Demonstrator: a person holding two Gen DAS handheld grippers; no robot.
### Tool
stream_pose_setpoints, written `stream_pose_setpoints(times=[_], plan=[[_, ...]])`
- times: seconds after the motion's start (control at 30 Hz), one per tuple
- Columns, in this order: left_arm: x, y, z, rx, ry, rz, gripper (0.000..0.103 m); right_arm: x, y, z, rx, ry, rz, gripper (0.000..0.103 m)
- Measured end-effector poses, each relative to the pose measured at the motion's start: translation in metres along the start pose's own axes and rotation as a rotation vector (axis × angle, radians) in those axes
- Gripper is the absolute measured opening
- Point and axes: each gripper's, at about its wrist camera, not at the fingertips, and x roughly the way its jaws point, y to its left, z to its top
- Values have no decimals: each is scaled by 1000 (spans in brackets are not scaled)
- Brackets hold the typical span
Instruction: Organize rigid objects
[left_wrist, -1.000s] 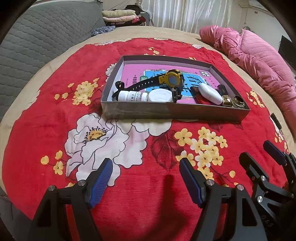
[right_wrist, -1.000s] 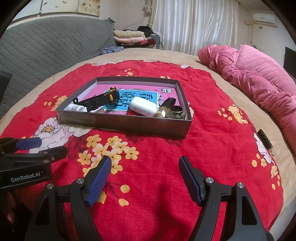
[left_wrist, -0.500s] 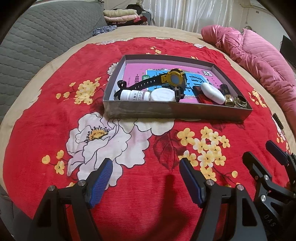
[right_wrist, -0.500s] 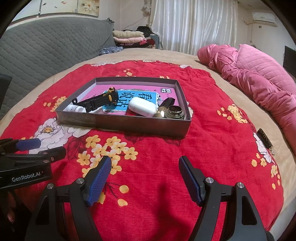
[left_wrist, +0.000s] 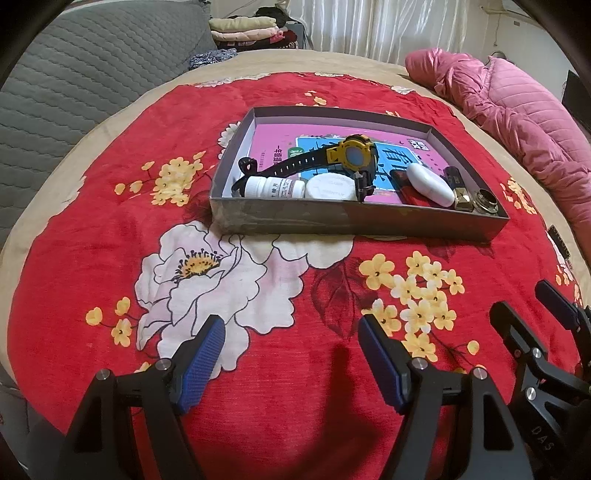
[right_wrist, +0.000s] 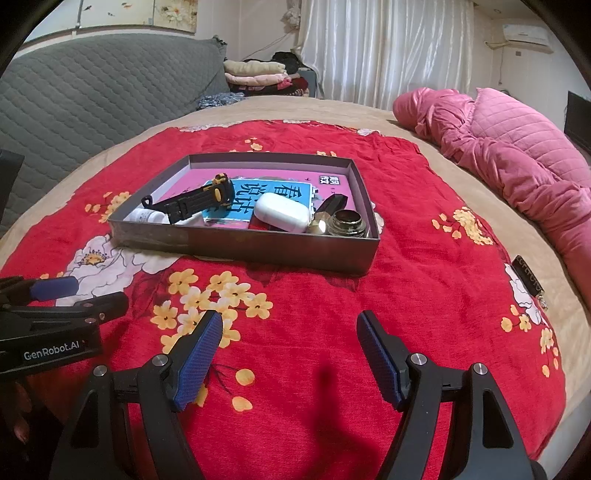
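A shallow grey box (left_wrist: 354, 221) (right_wrist: 258, 249) sits on the red flowered blanket. Inside lie a pink and blue booklet (left_wrist: 280, 142) (right_wrist: 284, 194), a yellow and black watch (left_wrist: 351, 155) (right_wrist: 201, 197), a white pill bottle (left_wrist: 275, 187) (right_wrist: 142, 217), a round white tin (left_wrist: 330, 187), a white earbud case (left_wrist: 430, 184) (right_wrist: 282, 212), a black and gold lighter (left_wrist: 458, 186) (right_wrist: 325, 216) and a small glass jar (left_wrist: 485, 201) (right_wrist: 347, 223). My left gripper (left_wrist: 291, 352) and right gripper (right_wrist: 290, 349) both hover open and empty over the blanket, short of the box.
A pink quilted duvet (right_wrist: 517, 158) lies bunched on the right. A grey quilted headboard (right_wrist: 92, 96) stands at the left, folded clothes (right_wrist: 255, 72) behind. A small dark tag (right_wrist: 528, 277) rests by the blanket's right edge. Red blanket (right_wrist: 424, 295) surrounds the box.
Both grippers have drawn slightly back from the box, staying open. Nothing in the box has moved.
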Motion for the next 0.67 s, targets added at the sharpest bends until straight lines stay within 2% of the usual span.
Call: stream_pose_setpoints(times=[0.47,0.67], plan=[[5,2,1,-1,8,10,74,4,-4,0,15,6,-2,76],[8,9,9,-1,-17,-4,74,7,-7,1,21,8,-5,76]])
